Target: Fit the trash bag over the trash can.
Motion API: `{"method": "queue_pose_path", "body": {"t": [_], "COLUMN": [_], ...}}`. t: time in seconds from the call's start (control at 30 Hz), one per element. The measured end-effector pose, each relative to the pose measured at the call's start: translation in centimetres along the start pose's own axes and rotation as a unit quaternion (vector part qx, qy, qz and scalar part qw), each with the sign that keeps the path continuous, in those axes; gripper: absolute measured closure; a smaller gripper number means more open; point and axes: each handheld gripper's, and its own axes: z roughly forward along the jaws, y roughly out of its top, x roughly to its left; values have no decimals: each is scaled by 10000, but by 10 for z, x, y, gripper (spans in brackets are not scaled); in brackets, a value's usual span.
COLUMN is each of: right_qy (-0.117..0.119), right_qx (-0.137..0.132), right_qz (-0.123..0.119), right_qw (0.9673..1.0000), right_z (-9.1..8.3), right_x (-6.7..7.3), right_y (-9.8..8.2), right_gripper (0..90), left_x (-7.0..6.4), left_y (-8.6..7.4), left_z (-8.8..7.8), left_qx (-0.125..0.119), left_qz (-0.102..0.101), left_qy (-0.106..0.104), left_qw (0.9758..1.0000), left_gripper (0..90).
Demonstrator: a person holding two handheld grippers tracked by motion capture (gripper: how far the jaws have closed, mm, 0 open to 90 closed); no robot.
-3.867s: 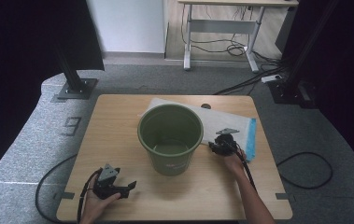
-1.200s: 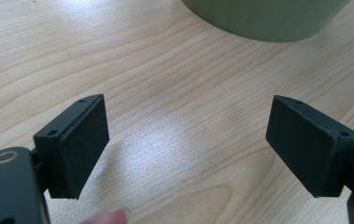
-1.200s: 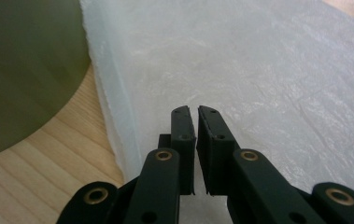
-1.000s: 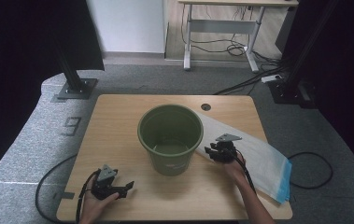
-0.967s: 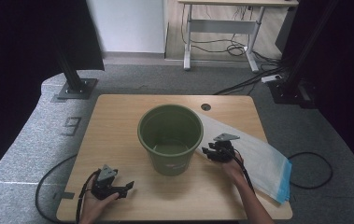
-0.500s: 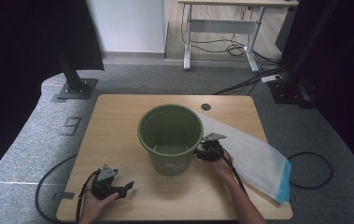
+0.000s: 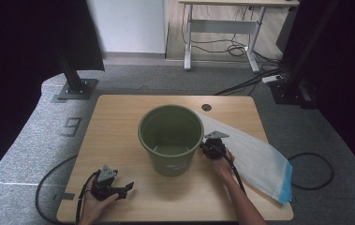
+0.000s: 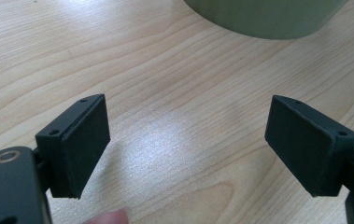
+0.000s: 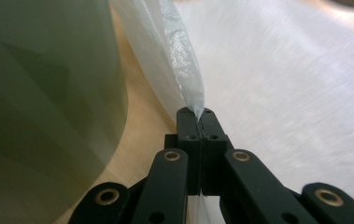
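I'm looking into a lab or test room, not a home: grey carpet point(image 7: 133, 77) lies around my wooden worktop point(image 7: 119, 122), black frame posts point(image 7: 74, 77) stand bolted beside it, black curtains point(image 7: 20, 56) flank it, and loose cables point(image 7: 245, 47) trail beneath the desk point(image 7: 222, 23) behind it.

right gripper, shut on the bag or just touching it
Shut on it: the right gripper has its jaws pressed together, pinching a fold of the white plastic bag.

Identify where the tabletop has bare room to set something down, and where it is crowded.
Free: the left half, between the green bucket and the table edge, and the far strip behind it. Crowded: right of the bucket, where the plastic bag and right gripper lie.
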Motion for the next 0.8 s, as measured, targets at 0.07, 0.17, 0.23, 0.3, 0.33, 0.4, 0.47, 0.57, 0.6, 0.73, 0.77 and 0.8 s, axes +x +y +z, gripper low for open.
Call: {"method": "queue_pose_path", "body": {"t": [0.07,0.17,0.23,0.3,0.33,0.4,0.47,0.57,0.6,0.73,0.77,0.8], "right_qy": [19,88,142,214,236,253,258,272,272,202,202,202], "right_qx": [-132,-469,-641,-854,-891,-1015,-1136,-1283,-1283,-1485,-1574,-1574], "right_qz": [56,350,505,646,695,708,729,787,787,706,713,713], "right_qw": [9999,9982,9966,9940,9933,9920,9905,9882,9882,9862,9847,9847], "right_z": [-5,-27,-38,-50,-55,-63,-70,-78,-78,-95,-99,-99], "right_x": [-2,-15,-22,-27,-28,-30,-31,-32,-32,-32,-32,-32], "right_y": [3,14,20,27,30,35,40,43,43,52,54,54], "right_gripper": [888,888,888,889,889,889,889,890,890,889,890,890], "left_x": [1,1,1,1,1,1,1,1,1,0,-1,-1], "left_y": [0,0,0,0,0,0,0,0,0,0,1,1], "left_z": [-1,0,0,0,0,0,0,-1,-1,-1,-2,-2], "left_qx": [-7,-15,4,-1,-1,3,5,-11,-11,-32,-81,-81], "left_qz": [-8,-24,-3,-4,-4,-7,-3,-12,-12,9,20,20], "left_qy": [2,5,12,18,18,15,22,22,22,63,80,80], "left_qw": [10000,10000,10000,10000,10000,10000,10000,10000,10000,10000,9999,9999], "left_gripper": [138,138,138,138,138,138,138,138,138,141,141,142]}}
